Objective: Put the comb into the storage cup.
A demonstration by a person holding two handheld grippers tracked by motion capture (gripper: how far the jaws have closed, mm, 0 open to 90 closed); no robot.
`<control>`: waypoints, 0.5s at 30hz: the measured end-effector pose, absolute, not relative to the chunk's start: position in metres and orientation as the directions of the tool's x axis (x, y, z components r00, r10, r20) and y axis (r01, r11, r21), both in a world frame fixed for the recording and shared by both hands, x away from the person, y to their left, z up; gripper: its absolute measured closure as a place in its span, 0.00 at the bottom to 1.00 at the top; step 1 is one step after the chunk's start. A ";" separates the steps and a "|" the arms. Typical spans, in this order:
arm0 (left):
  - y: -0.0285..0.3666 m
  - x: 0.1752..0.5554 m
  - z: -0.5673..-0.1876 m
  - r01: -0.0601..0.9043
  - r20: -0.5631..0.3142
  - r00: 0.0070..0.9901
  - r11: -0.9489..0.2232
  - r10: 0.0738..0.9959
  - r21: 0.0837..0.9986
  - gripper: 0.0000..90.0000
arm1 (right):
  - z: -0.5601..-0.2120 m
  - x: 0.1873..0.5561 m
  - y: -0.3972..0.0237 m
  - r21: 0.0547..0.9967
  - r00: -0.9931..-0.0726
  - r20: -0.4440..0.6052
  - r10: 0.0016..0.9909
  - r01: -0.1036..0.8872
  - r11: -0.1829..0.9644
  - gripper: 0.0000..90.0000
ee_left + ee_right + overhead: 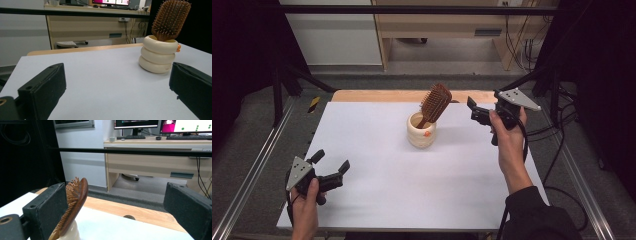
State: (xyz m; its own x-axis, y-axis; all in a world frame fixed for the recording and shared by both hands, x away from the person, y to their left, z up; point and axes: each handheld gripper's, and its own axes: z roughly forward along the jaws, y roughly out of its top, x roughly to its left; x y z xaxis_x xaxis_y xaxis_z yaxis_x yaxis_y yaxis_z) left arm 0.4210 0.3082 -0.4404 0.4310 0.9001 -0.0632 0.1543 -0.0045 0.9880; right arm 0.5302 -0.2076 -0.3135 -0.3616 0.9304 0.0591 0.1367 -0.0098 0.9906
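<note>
The white table (412, 180) lay bare across its near and middle parts, giving open passage between the left gripper (331, 165) at the near left corner and the cup (421, 131) near the far middle. The cup with the brush (435, 103) leaning up out of it, head tilted right, was the one obstacle on the surface. The right gripper (473, 110), jaws wide apart, hung just right of the brush head, a small gap between them. Left of the cup the table was free. A black bar (412, 9) crossed overhead beyond the far edge; rails (257, 165) ran along both sides.
</note>
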 end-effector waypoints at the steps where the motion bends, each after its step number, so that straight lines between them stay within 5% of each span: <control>1: 0.308 0.421 -0.440 0.154 -0.065 0.431 -0.002 0.900 0.988 0.01 | -0.313 0.529 -0.209 0.990 -0.364 0.064 0.929 0.137 -0.014 0.06; 15: 0.311 0.419 -0.440 0.145 -0.076 0.431 0.014 0.899 0.989 0.01 | -0.304 0.511 -0.228 0.993 -0.393 0.063 0.918 0.114 -0.019 0.03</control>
